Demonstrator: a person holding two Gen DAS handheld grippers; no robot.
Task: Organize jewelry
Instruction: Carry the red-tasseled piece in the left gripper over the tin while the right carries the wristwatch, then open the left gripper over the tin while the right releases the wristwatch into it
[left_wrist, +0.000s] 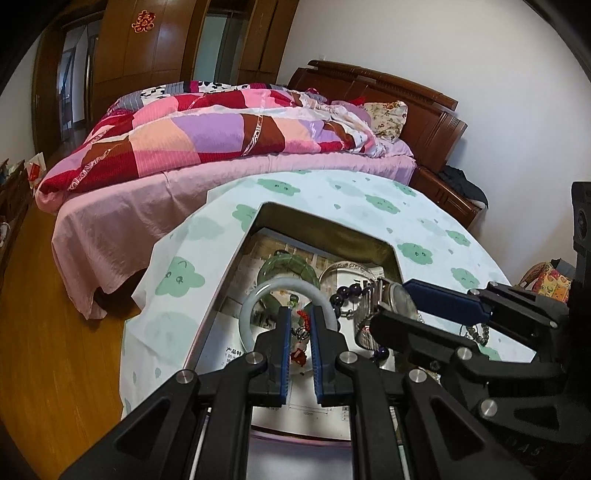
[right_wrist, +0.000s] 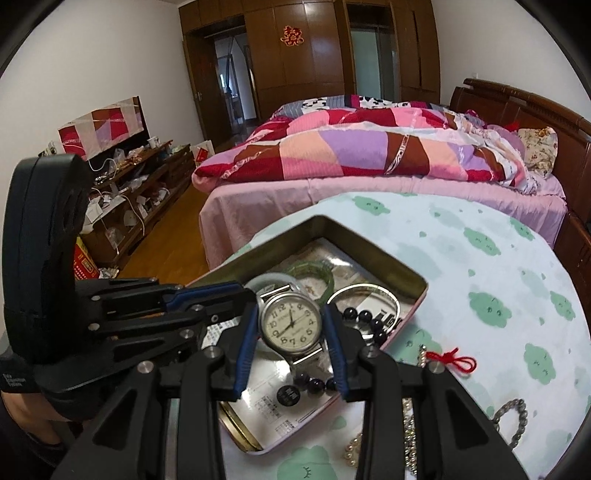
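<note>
Watch (right_wrist: 290, 322): round pale dial, metal band; it sits between the right gripper's (right_wrist: 291, 345) blue pads, which press on its case from both sides, dial facing the camera, above the tin's interior.
Right gripper: half spread, clamped on the watch; in the left view (left_wrist: 397, 306) it reaches in from the right.
Charm (left_wrist: 300, 338): small red-and-white piece on a cord, lying between the left gripper's (left_wrist: 300, 350) fingers; whether the pads touch it cannot be told.
Left gripper: fingers drawn narrow, nearly together, over the white bangle (left_wrist: 255, 299).
Tin (right_wrist: 369, 243): open, rectangular, paper-lined; holds the white bangle, a green bangle (right_wrist: 314, 271), a silver bangle (right_wrist: 364, 291) and dark beads (right_wrist: 364, 317).
Cloth (right_wrist: 480, 266): white with green clouds, under the tin.
Outside the tin: red knot (right_wrist: 448, 360), pearl strand (right_wrist: 352, 452) and grey bead bracelet (right_wrist: 515, 421) on the cloth, at right.
</note>
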